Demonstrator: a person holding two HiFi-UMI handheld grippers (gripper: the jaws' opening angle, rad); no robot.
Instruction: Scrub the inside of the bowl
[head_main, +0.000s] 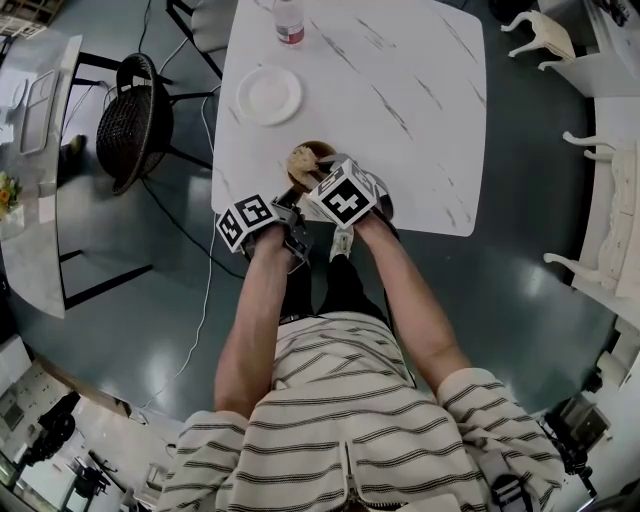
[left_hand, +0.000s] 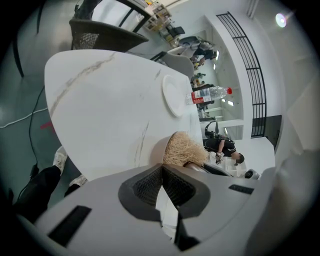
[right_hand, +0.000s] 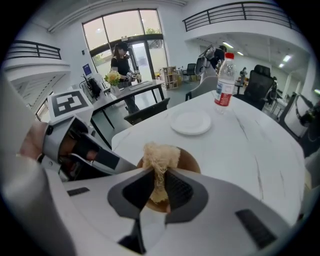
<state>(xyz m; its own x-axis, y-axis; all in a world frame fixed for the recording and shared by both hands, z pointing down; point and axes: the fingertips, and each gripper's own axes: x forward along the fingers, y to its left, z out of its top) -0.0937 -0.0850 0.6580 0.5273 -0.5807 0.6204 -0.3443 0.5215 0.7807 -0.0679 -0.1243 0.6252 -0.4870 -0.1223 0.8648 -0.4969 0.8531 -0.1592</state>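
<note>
Head view: a white marble-patterned table (head_main: 400, 90) takes up the upper middle of the floor. A person (head_main: 350, 400) in a striped top stands at the table's near edge, with both forearms reaching over that edge. A black woven chair (head_main: 133, 125) stands on the floor off the table's left side, apart from it.

Left gripper (left_hand: 162, 167): it is held at the table's near edge, to the left of the other tool. In the left gripper view its two dark pads meet at the tips and nothing shows between them. The tips lie right at the rim of the bowl (right_hand: 188, 160). Whether they touch that rim cannot be confirmed.

Right gripper (right_hand: 159, 172): it is held over the table's near edge, above the bowl. Its jaws stand slightly apart and are clamped on a pale fibrous scrubber (right_hand: 161, 155). The tuft of the scrubber rises past the pads and hangs inside the bowl.

A white plate (head_main: 269, 95) lies flat on the left part of the table, further in from the near edge than the bowl. The bowl is brown, upright, and sits just inside the table's near edge, left of centre. A clear bottle (head_main: 289, 20) with a red label stands upright at the table's far edge, beyond the plate.
</note>
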